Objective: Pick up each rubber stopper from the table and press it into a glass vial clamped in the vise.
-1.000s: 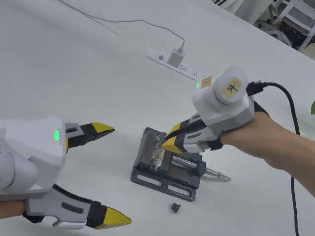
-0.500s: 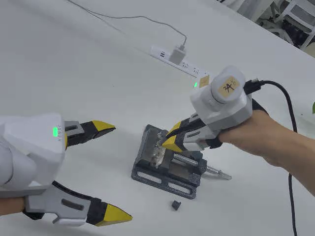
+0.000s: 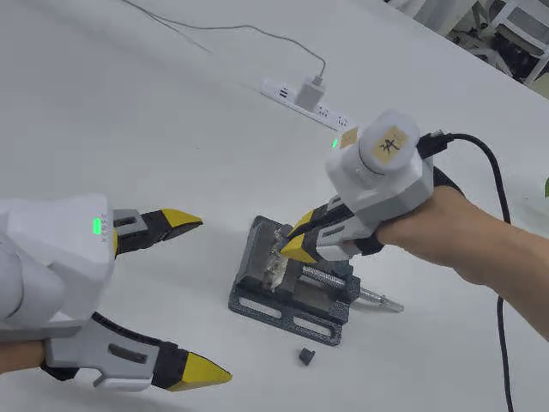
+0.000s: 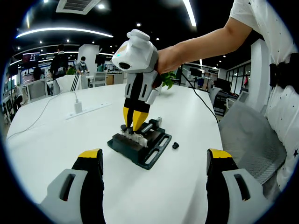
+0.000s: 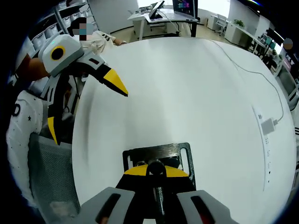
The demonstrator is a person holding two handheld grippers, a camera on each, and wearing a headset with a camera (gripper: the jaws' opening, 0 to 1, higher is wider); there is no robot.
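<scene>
We see glass vials upright in the dark vise — a small black stopper lies on the desk just beside it.

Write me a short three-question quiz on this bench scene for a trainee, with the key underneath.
1. True or false: the left gripper is shut on a stopper.
2. Where does the loose stopper lie? A) on the table beside the vise; B) in a tray; C) between the left gripper's jaws.
3. Fill in: the right gripper points its tips down at the ____.
Key: 1 false, its jaws stand wide open with nothing between them. 2 A. 3 vise.
</scene>
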